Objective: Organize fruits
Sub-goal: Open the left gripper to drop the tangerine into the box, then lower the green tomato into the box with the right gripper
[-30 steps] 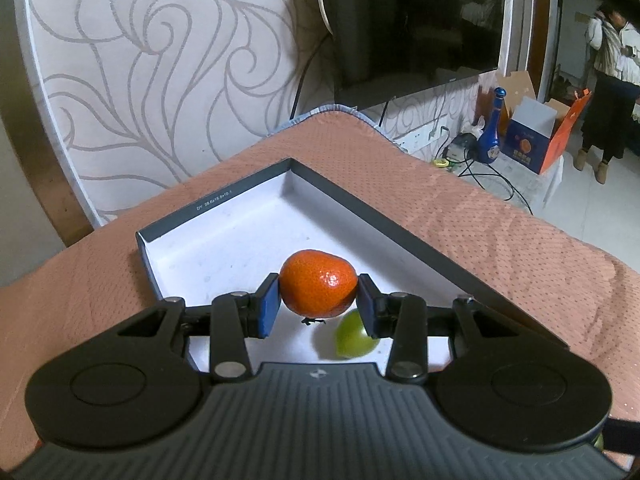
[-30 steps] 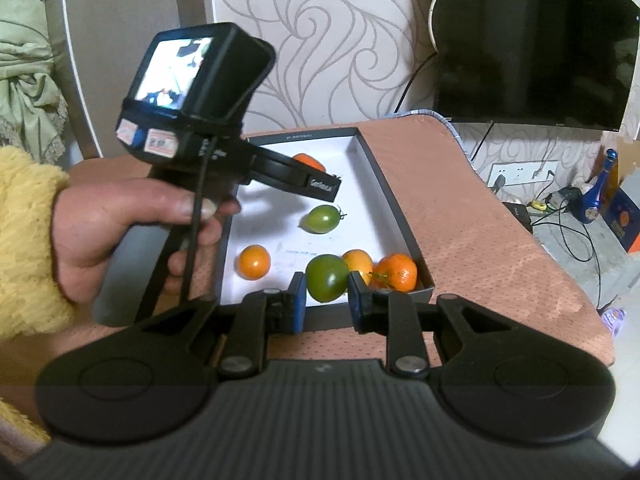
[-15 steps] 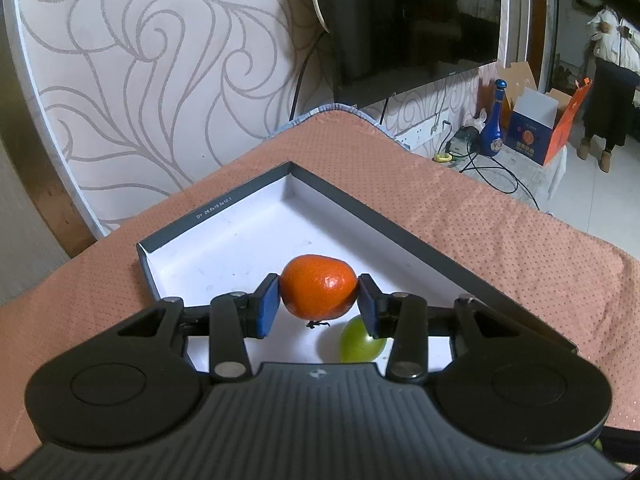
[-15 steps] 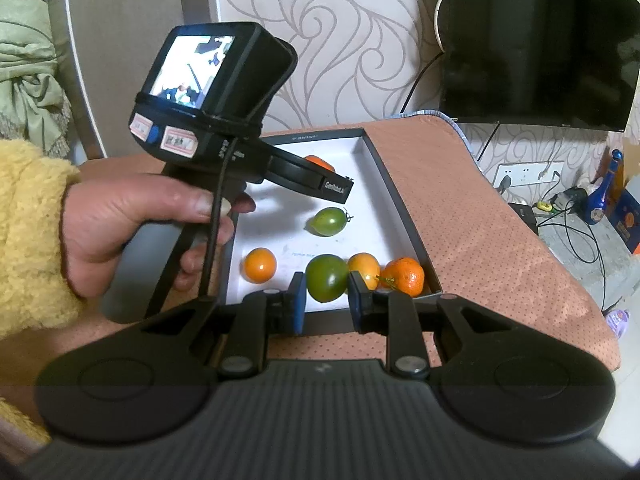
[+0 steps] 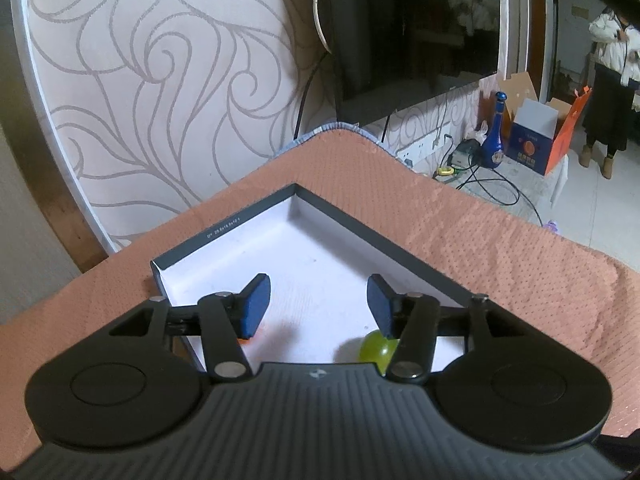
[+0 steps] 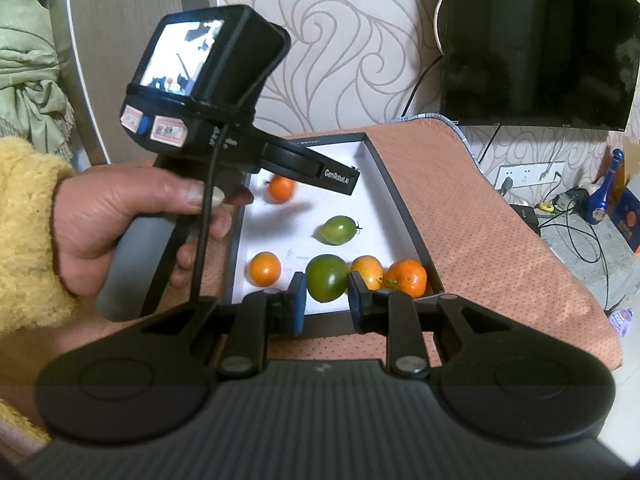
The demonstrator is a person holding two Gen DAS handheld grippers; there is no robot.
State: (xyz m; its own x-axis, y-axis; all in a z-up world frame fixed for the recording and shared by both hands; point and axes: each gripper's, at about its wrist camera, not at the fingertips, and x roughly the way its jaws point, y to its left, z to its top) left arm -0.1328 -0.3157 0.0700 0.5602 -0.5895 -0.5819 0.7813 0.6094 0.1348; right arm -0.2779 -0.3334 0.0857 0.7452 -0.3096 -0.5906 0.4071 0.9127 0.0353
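My left gripper hangs over the far end of the dark-rimmed white box. Its jaws are opening and nothing is between them. The mandarin lies, blurred, on the box floor below it; in the left wrist view only an orange sliver shows under the left finger. A small green tomato rests beside the right finger. My right gripper is at the near end of the box, shut on a larger green tomato.
At the near end of the box lie an orange, a yellow-orange fruit and a mandarin. A hand in a yellow sleeve holds the left gripper. The table's right edge drops to a floor with cables and a blue bottle.
The left jaws have spread apart and let the mandarin go; it has dropped out from between them onto the box floor. The right gripper has kept its hold on the green tomato.
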